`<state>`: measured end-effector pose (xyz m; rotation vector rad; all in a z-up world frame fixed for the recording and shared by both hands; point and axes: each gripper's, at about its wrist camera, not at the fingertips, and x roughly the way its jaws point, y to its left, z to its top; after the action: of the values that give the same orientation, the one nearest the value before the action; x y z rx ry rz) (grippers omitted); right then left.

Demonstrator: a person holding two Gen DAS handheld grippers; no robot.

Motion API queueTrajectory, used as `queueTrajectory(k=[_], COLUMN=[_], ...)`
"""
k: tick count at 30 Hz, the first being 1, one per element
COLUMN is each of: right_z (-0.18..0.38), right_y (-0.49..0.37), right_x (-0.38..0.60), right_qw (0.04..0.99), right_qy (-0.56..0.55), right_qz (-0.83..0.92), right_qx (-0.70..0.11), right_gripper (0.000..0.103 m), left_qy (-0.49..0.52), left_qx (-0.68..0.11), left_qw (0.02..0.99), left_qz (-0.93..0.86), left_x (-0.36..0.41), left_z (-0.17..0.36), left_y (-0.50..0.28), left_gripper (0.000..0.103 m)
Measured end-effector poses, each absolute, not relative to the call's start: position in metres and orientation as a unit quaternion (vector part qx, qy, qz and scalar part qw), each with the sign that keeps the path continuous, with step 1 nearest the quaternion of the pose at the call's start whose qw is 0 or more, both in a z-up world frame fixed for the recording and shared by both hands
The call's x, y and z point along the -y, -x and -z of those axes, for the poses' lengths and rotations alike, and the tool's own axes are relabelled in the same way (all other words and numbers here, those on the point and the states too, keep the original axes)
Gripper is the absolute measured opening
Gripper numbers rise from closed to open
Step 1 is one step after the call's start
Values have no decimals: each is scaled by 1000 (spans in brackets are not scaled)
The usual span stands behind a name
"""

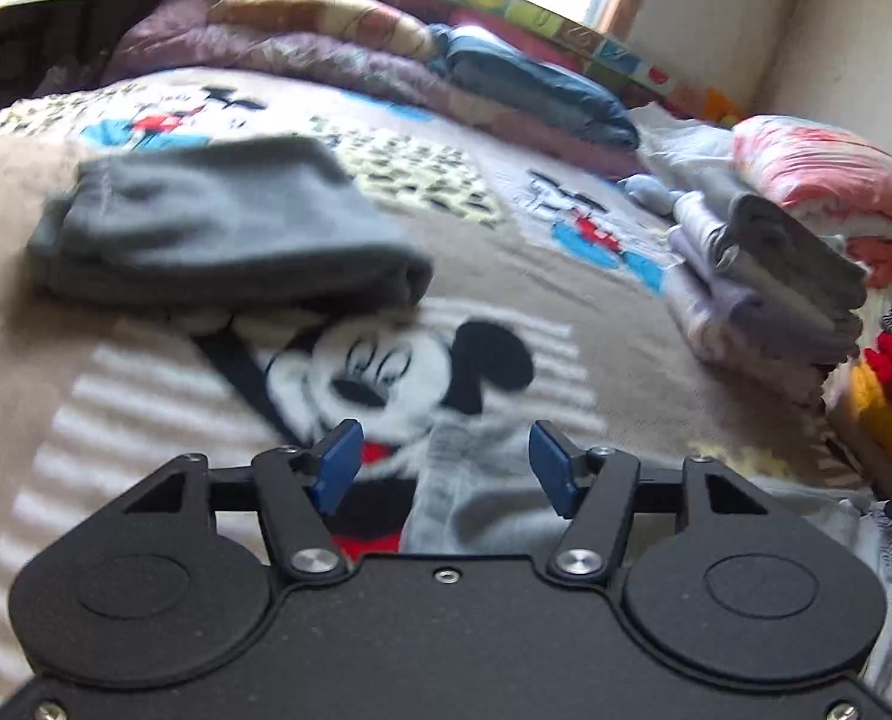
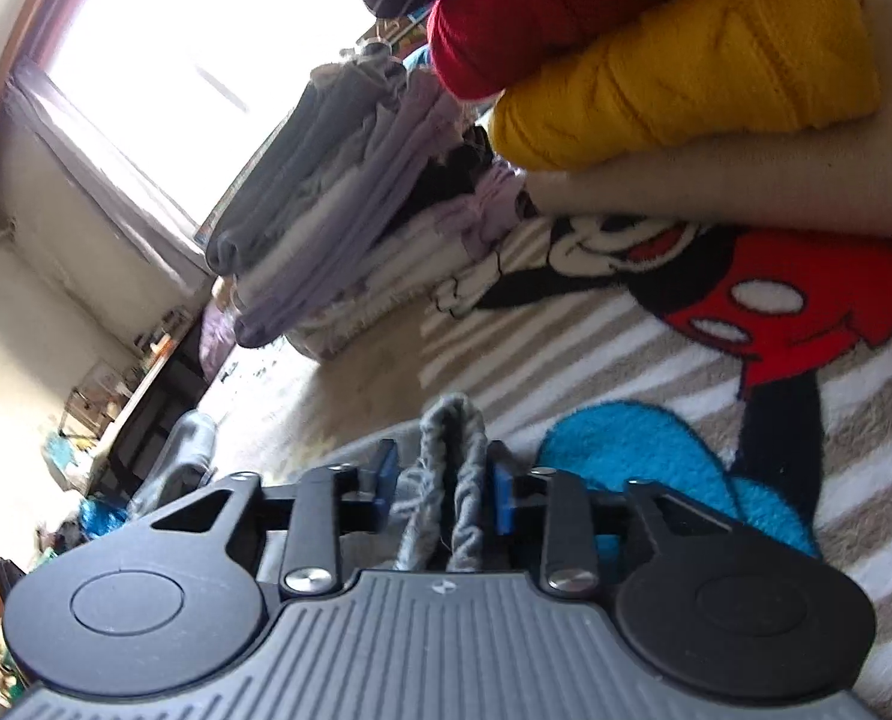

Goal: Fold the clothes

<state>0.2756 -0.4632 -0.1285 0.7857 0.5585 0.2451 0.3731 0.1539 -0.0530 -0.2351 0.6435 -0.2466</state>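
Note:
My left gripper (image 1: 446,459) is open and empty, low over the Mickey Mouse blanket (image 1: 146,408). A light grey garment (image 1: 475,498) lies on the blanket between and under its blue pads. A folded dark grey garment (image 1: 218,222) lies farther away at the left. My right gripper (image 2: 443,480) is shut on a bunched fold of grey knit cloth (image 2: 454,468), which stands up between the blue pads above the blanket (image 2: 625,360).
A stack of folded grey and lilac clothes (image 1: 757,276) sits at the right, also seen in the right wrist view (image 2: 338,204). Red and yellow knitwear (image 2: 655,54) is piled on a beige cushion (image 2: 745,192). Quilts and pillows (image 1: 356,54) line the far side.

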Motion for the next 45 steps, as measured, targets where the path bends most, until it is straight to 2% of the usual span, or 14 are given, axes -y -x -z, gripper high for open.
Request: queueTrajectory(k=[2,5,7,9,10,11,16,22,30,34,36,38,40,45], right_z=[129,130,130,131,130,129,131,139,140,141,138,134,127,100], right_y=[-278,-281,-281,-282,-282,-281,-280,-286,-284,-283,-280,-275,-265,-222], right_x=[462,458,456,455,454,454,458,460,464,468,468,472,476,477], right_qw=[879,881,883,882,882,884,885,876,869,865,868,867,868,894], right_qy=[-374,-364,-358,-357,-356,-354,-363,-371,-389,-401,-398,-410,-417,-374], right_qz=[-121,-127,-131,-138,-141,-142,-126,-115,-124,-120,-118,-120,-118,-102], right_qx=[-271,-275,-275,-276,-275,-271,-263,-285,-279,-276,-271,-258,-242,-225], right_gripper=[36,36,35,32,20,14,14,14,19,21,28,43,59,58], left_qy=[101,87,75,61,61,78,165,130,70,-10,-33,-20,9,67], left_qx=[-320,-337,-343,-342,-328,-303,-248,-320,-281,-328,-337,-320,-292,-269], left_qw=[934,929,926,925,929,936,944,936,947,933,933,940,950,958], left_qz=[123,129,138,151,158,163,143,67,137,145,123,115,114,69], left_x=[-150,-146,-143,-140,-140,-144,-161,-155,-140,-109,-100,-99,-104,-114], left_z=[56,67,73,78,75,70,73,95,54,71,77,58,35,17], left_y=[-382,-393,-397,-397,-396,-395,-404,-425,-388,-382,-375,-359,-338,-277], left_gripper=[60,47,20,7,2,2,3,0,0,13,13,14,23,28])
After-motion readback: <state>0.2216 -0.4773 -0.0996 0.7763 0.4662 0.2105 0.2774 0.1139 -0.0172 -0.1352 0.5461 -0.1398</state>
